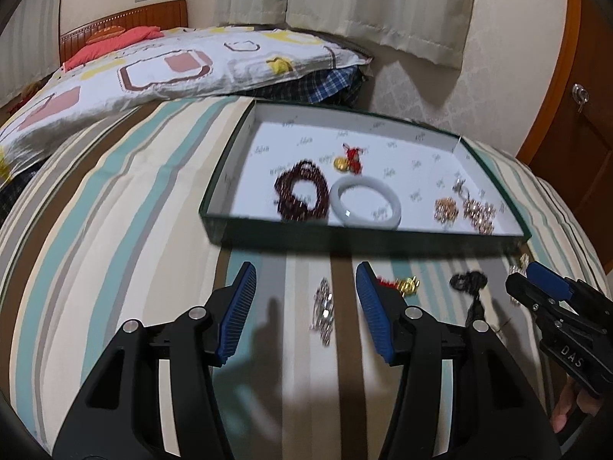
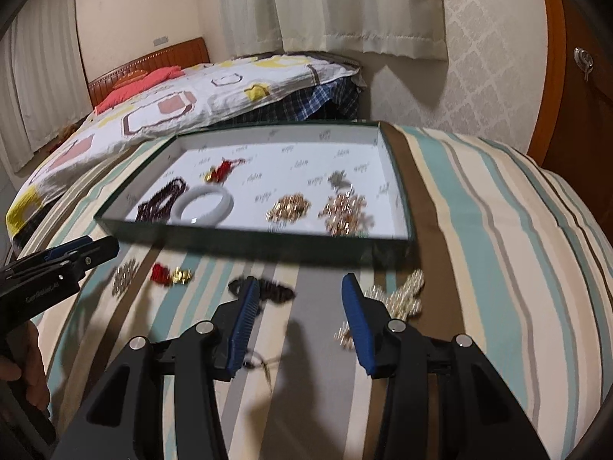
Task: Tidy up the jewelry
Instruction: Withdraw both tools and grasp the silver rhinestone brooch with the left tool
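Left gripper (image 1: 306,295): jaws apart, nothing gripped, over bare striped bedspread (image 1: 115,230) at lower centre; a silver chain (image 1: 323,308) lies on the cloth between the blue pads.
Right gripper (image 2: 297,306): jaws apart, empty, lower centre; black beaded piece (image 2: 274,291) just past its left pad, gold cluster (image 2: 402,295) beside its right pad.
Red-and-gold charm (image 2: 170,274): on the cloth, left of centre.
Shallow green box (image 1: 345,235): mid-frame, near wall facing the grippers; holds a white bangle (image 1: 367,203), dark red beads (image 1: 302,191) and gold pieces (image 1: 446,209).
Room: patterned pillow (image 1: 153,65) upper left, curtains (image 1: 345,0) above, wooden door (image 1: 567,115) at right edge.
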